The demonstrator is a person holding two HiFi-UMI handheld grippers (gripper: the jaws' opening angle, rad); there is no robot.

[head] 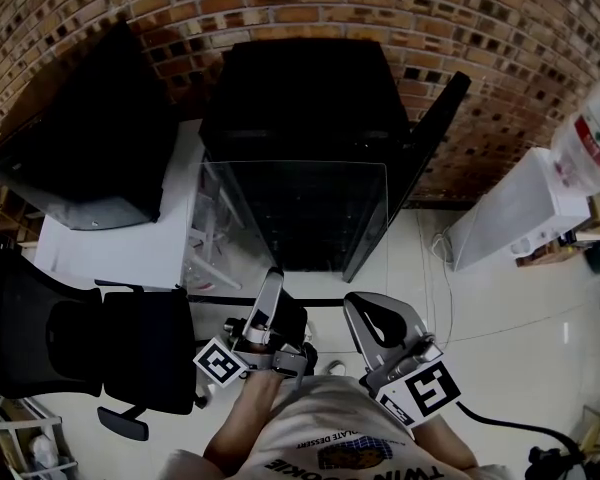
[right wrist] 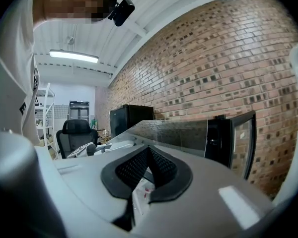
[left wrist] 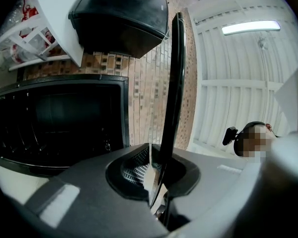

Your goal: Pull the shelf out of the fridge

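Observation:
A black mini fridge [head: 300,88] stands against the brick wall with its door [head: 410,168] swung open to the right. A clear glass shelf [head: 300,218] hangs out in front of the fridge opening, roughly level. My left gripper [head: 273,278] is shut on the shelf's near edge. In the left gripper view the shelf [left wrist: 175,83] runs edge-on as a dark strip out from between the jaws of the left gripper [left wrist: 151,155]. My right gripper [head: 358,308] sits just right of the left one, shut and empty. Past the right gripper [right wrist: 149,150], the shelf [right wrist: 179,133] shows in the right gripper view.
A white table [head: 130,238] carrying a large black box [head: 80,148] stands left of the fridge. A black office chair [head: 80,338] is at the near left. A white water dispenser [head: 520,208] stands at the right, and a cable [head: 510,428] lies on the floor.

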